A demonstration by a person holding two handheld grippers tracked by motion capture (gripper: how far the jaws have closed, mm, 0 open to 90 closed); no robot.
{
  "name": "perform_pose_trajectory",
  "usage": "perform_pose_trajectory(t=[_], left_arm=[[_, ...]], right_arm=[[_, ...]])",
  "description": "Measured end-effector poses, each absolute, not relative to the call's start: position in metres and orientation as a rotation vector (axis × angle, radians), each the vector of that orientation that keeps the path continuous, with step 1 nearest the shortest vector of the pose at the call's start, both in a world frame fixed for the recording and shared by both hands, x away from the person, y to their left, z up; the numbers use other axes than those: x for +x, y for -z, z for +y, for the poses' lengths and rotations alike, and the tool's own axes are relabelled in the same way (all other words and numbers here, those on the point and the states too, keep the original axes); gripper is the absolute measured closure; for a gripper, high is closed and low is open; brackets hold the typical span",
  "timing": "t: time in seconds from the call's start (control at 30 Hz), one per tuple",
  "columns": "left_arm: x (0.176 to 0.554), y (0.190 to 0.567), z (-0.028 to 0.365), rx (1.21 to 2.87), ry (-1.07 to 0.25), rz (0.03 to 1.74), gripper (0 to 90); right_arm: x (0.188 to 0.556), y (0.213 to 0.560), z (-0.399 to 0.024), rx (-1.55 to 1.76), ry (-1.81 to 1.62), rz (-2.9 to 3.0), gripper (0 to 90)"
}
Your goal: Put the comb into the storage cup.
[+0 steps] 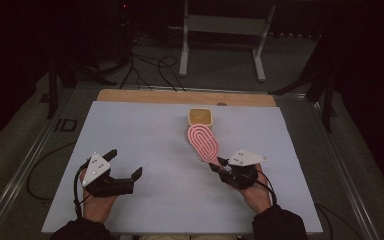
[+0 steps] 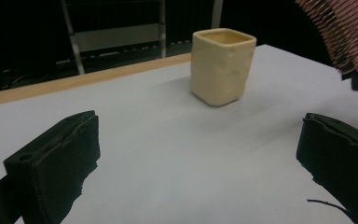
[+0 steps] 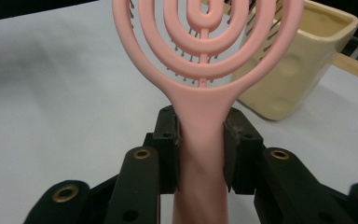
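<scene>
A pink hairbrush [image 1: 203, 142] with an oval ringed head is held above the white table, head pointing away from the person. My right gripper [image 1: 218, 166] is shut on its handle [image 3: 201, 140], both pads pressing the sides. A cream square cup [image 1: 200, 116] stands upright near the table's far edge, just beyond the brush head; it also shows behind the brush [image 3: 298, 65] and ahead of the left jaws [image 2: 221, 65]. My left gripper [image 1: 125, 167] hovers at the front left, jaws wide open with nothing between them. The brush bristles [image 2: 345, 32] show at the upper right.
The white sheet [image 1: 145, 145] covers a wooden table whose bare strip [image 1: 180, 96] runs along the far edge. Beyond stand a white frame [image 1: 222, 35] and loose cables [image 1: 150, 67] on the floor. Metal rails border both sides.
</scene>
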State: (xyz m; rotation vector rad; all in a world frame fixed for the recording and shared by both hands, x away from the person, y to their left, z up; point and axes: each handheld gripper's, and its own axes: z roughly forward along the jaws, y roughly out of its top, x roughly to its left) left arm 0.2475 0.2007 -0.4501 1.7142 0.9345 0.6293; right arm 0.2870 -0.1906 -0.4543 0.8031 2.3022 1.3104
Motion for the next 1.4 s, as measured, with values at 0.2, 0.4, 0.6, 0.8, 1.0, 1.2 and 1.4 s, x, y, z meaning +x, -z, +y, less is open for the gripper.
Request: perform_pose_trajectory(t=[0.2,0.4,0.6,0.8,1.0,1.2,1.4], left_arm=[[0.254,0.442,0.183,1.694,-0.587,0.904,0.0],[0.261,0.440,0.164,1.711,-0.554,0.880,0.0],[0.267,0.439,0.146,1.732,-0.534,0.864,0.0],[0.273,0.435,0.131,1.748,-0.523,0.841,0.0],[0.282,0.433,0.117,1.762,-0.504,0.836,0.0],[0.286,0.433,0.103,1.773,-0.481,0.835,0.0],[0.290,0.434,0.091,1.777,-0.451,0.830,0.0]], right_arm=[[0.286,0.454,-0.191,0.823,-1.340,2.285,69.8],[0.286,0.456,-0.189,0.833,-1.350,2.276,69.8],[0.286,0.458,-0.188,0.841,-1.360,2.274,69.8],[0.286,0.459,-0.186,0.844,-1.358,2.270,69.8],[0.287,0.463,-0.184,0.859,-1.356,2.257,69.8],[0.288,0.468,-0.183,0.872,-1.350,2.262,69.8],[0.287,0.469,-0.180,0.866,-1.348,2.265,69.8]])
